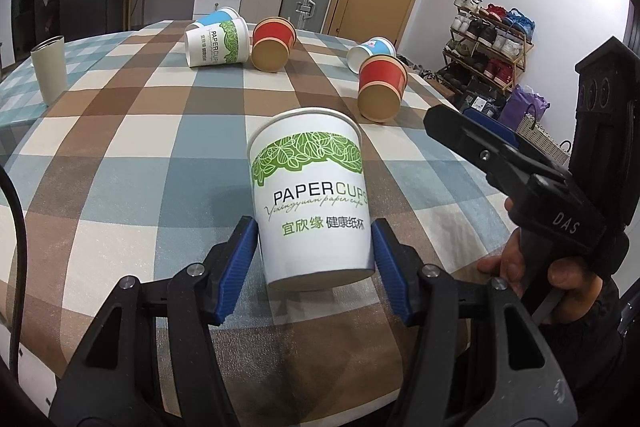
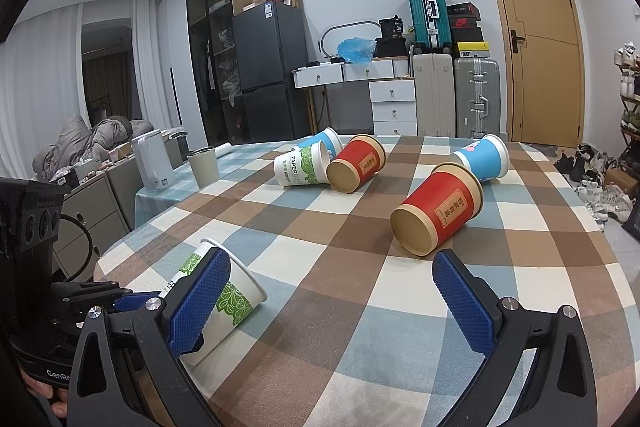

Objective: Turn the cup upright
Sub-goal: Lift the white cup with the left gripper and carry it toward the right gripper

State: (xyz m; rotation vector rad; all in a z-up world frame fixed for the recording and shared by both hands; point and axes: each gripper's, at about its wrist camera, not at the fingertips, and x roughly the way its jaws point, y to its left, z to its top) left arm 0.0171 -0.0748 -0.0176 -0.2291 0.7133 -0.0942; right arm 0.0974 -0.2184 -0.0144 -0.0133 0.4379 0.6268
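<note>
A white paper cup with green leaves and "PAPERCUPS" print (image 1: 310, 199) sits between the blue pads of my left gripper (image 1: 314, 267), which is shut on its lower part. In the right wrist view the same cup (image 2: 232, 301) leans tilted over the checked tablecloth (image 2: 360, 267), mouth pointing away to the right, partly hidden by a blue pad. My right gripper (image 2: 332, 303) is open and empty above the table, to the right of the cup. It also shows in the left wrist view (image 1: 500, 155).
Several cups lie on their sides farther back: a red one (image 2: 438, 213), a blue one (image 2: 486, 157), another red one (image 2: 356, 163), a white leaf one (image 2: 302, 169) and a blue one behind it. A grey tumbler (image 2: 204, 167) stands upright at the far left edge.
</note>
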